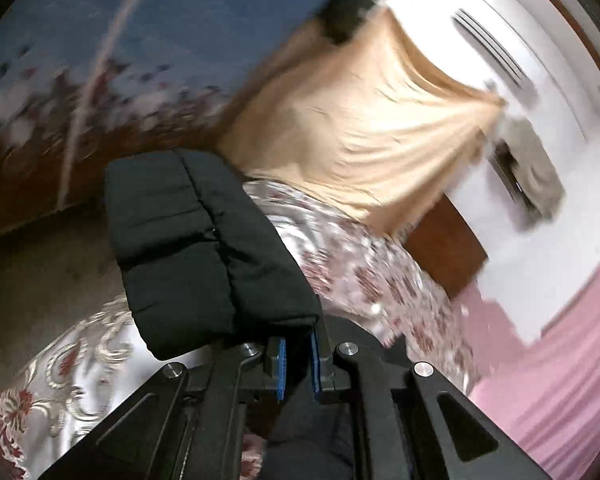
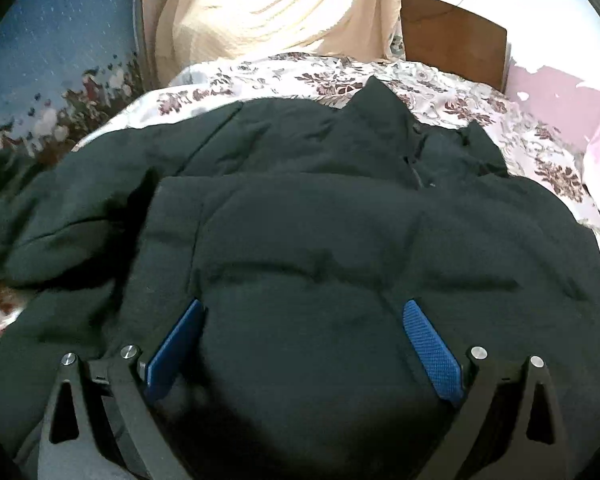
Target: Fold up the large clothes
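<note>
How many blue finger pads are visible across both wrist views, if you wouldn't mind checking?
4. Two on the left gripper, close together, clamping the black jacket; two on the right gripper, spread wide over the jacket. None seem hidden.

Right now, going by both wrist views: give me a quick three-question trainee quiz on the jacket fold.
1. True or false: the left gripper has its blue fingers closed on a piece of the black jacket.
2. Multiple choice: the right gripper is A) shut on the collar, B) open, with the padded jacket between its fingers, C) open above bare bedspread.
3. Short answer: what does the jacket lie on in the right wrist view?

Key: 1 true. 2 B. 3 the floral bedspread, with a cream curtain behind it.
</note>
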Demonstrator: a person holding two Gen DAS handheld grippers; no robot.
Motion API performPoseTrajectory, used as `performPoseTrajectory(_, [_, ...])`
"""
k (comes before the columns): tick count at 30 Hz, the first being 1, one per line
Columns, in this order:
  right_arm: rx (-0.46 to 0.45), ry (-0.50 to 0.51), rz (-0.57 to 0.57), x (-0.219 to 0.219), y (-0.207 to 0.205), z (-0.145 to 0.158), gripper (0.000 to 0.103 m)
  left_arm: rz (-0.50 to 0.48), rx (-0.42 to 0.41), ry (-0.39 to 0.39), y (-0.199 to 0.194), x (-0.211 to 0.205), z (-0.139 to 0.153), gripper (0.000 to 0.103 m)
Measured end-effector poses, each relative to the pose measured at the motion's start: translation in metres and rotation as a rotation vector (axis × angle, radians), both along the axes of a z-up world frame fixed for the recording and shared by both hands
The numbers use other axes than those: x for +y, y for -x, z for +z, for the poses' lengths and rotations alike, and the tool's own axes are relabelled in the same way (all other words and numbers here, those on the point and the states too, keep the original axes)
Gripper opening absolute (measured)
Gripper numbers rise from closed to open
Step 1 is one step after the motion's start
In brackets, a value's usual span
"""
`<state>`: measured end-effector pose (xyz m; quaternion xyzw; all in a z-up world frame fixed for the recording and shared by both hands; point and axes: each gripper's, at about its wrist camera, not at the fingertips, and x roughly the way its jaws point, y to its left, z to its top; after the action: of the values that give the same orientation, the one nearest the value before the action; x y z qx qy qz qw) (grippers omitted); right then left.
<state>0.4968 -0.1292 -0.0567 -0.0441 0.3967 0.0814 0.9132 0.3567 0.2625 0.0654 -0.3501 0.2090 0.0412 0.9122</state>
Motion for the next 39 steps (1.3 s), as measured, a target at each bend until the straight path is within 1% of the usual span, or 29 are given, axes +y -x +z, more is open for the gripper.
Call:
performPoseTrajectory(2, [0.001,-0.032,0.014,-0.016,0.017,0.012,0.098,-0.052,-0.008,-0.042,-0.007,-0.026,0.014,0.009])
performPoseTrajectory(6, [-0.023,-0.077,0.001,-0.063,0.051,0.033,0.098,-0.163,-0.032,-0.130,-0.016,-0.082,0.034,0.009])
performPoseTrajectory(9, [-0.047,-0.098,-0.030,-0.103,0.074,0.043,0.098,-0.253,-0.041,-0.189,-0.021,-0.127,0.042,0.009])
performPoseTrajectory(11, [-0.068,-0.111,-0.070,-0.132,0.089,0.048,0.098,-0.312,-0.040,-0.218,-0.028,-0.157,0.042,0.009])
performPoseTrajectory(15, [-0.121,-0.131,-0.148,-0.181,0.106,0.053,0.098,-0.434,-0.001,-0.233,-0.043,-0.221,0.023,0.009])
performPoseTrajectory(19, [-0.215,-0.172,-0.241,-0.225,0.123,0.054,0.098,-0.512,0.049,-0.258,-0.049,-0.275,-0.001,0.009])
performPoseTrajectory(21, [-0.241,-0.199,-0.312,-0.249,0.127,0.048,0.098,-0.551,0.096,-0.257,-0.052,-0.297,-0.018,0.009])
performPoseTrajectory(22, [-0.240,-0.209,-0.334,-0.254,0.126,0.045,0.098,-0.562,0.114,-0.252,-0.052,-0.306,-0.024,0.009])
performPoseTrajectory(25, [-0.183,-0.296,-0.423,-0.278,0.123,0.022,0.098,-0.590,0.194,-0.232,-0.060,-0.318,-0.051,0.009])
performPoseTrajectory(26, [-0.159,-0.339,-0.443,-0.287,0.121,0.011,0.098,-0.605,0.218,-0.227,-0.063,-0.322,-0.059,0.011])
performPoseTrajectory(28, [-0.133,-0.378,-0.466,-0.296,0.118,-0.003,0.098,-0.645,0.270,-0.219,-0.068,-0.332,-0.075,0.014])
performPoseTrajectory(30, [-0.121,-0.413,-0.476,-0.301,0.114,-0.012,0.098,-0.681,0.315,-0.214,-0.068,-0.337,-0.093,0.023])
performPoseTrajectory(31, [-0.119,-0.419,-0.478,-0.299,0.114,-0.015,0.098,-0.692,0.331,-0.217,-0.068,-0.338,-0.100,0.024])
performPoseTrajectory(32, [-0.116,-0.425,-0.477,-0.301,0.110,-0.018,0.098,-0.701,0.340,-0.223,-0.067,-0.339,-0.104,0.028])
performPoseTrajectory(33, [-0.115,-0.426,-0.474,-0.300,0.108,-0.021,0.098,-0.716,0.350,-0.240,-0.064,-0.342,-0.107,0.029])
performPoseTrajectory(35, [-0.115,-0.420,-0.468,-0.296,0.111,-0.026,0.098,-0.744,0.343,-0.258,-0.058,-0.345,-0.109,0.031])
performPoseTrajectory(37, [-0.105,-0.406,-0.458,-0.294,0.106,-0.030,0.098,-0.778,0.329,-0.233,-0.052,-0.344,-0.109,0.043])
performPoseTrajectory(38, [-0.094,-0.402,-0.454,-0.292,0.106,-0.032,0.099,-0.805,0.309,-0.184,-0.047,-0.341,-0.106,0.056])
performPoseTrajectory(39, [-0.083,-0.401,-0.450,-0.290,0.106,-0.034,0.099,-0.816,0.291,-0.147,-0.043,-0.337,-0.104,0.071])
